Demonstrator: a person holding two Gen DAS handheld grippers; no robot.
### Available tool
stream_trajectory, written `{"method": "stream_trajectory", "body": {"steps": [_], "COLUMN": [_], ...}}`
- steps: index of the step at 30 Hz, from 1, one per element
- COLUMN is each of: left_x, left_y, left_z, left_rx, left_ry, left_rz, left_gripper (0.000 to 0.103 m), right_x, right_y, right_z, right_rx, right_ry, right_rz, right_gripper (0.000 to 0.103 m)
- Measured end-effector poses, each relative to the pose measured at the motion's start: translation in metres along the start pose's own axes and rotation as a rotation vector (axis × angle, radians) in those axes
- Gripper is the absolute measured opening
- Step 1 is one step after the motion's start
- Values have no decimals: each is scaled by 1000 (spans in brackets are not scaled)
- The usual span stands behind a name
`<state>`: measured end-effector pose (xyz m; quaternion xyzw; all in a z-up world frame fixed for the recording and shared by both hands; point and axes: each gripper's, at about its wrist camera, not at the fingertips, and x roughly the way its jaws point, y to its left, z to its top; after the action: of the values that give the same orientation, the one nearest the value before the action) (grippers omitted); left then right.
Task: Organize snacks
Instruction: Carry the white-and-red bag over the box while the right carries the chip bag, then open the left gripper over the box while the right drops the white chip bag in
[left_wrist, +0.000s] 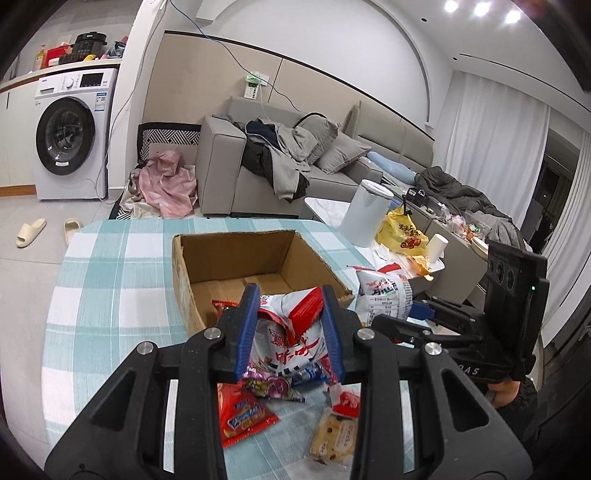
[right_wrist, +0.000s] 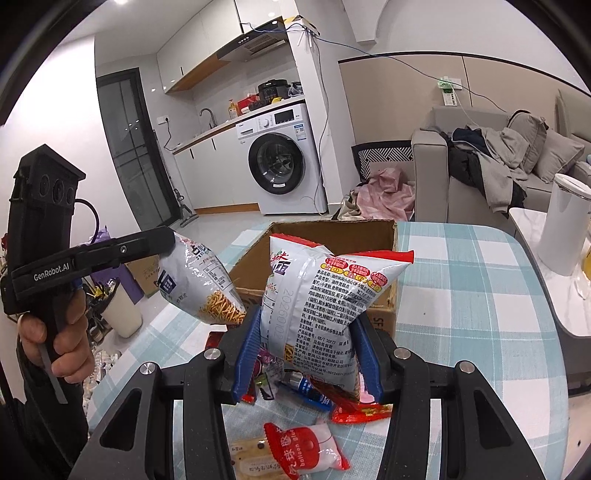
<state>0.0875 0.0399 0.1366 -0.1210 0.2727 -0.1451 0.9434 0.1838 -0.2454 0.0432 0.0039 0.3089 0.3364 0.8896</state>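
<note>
An open cardboard box (left_wrist: 207, 258) stands on the checked tablecloth; it also shows in the right wrist view (right_wrist: 384, 229). My left gripper (left_wrist: 290, 306) is shut on a white-and-red snack bag (left_wrist: 291, 332), held above the box's near edge; the same bag shows in the right wrist view (right_wrist: 199, 277). My right gripper (right_wrist: 306, 332) is shut on a second white-and-red snack bag (right_wrist: 317, 295), held above the table in front of the box; this bag shows right of the box in the left wrist view (left_wrist: 384, 295).
Loose snacks lie on the cloth under the grippers: a red packet (left_wrist: 243, 417), a biscuit pack (left_wrist: 332, 435), a red-and-white packet (right_wrist: 314, 450). A white canister (left_wrist: 365, 212) and yellow bag (left_wrist: 400, 232) stand on the side table to the right.
</note>
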Motion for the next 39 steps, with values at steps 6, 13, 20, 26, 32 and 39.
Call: {"method": "stream_trajectory", "body": {"steps": [6, 13, 20, 26, 32, 39], "left_x": [10, 20, 24, 28, 42, 70], "left_y": [-1, 8, 15, 18, 30, 35], "left_z": [7, 19, 34, 51, 59, 55], "left_rx": [-7, -20, -26, -33, -55, -53], "left_ry": [6, -12, -32, -56, -59, -52], "left_rz": [-3, 8, 3, 8, 27, 79], "left_gripper": [29, 29, 29, 29, 29, 29], "right_x": [3, 1, 1, 7, 17, 37], "right_y": [-2, -4, -4, -3, -5, -9], "right_z": [4, 10, 20, 31, 43, 54], "right_rx": [-2, 4, 8, 9, 24, 38], "right_ry": [5, -3, -17, -21, -24, -10], "right_rz": [0, 0, -9, -11, -15, -32], "right_gripper": [48, 48, 48, 48, 48, 48]}}
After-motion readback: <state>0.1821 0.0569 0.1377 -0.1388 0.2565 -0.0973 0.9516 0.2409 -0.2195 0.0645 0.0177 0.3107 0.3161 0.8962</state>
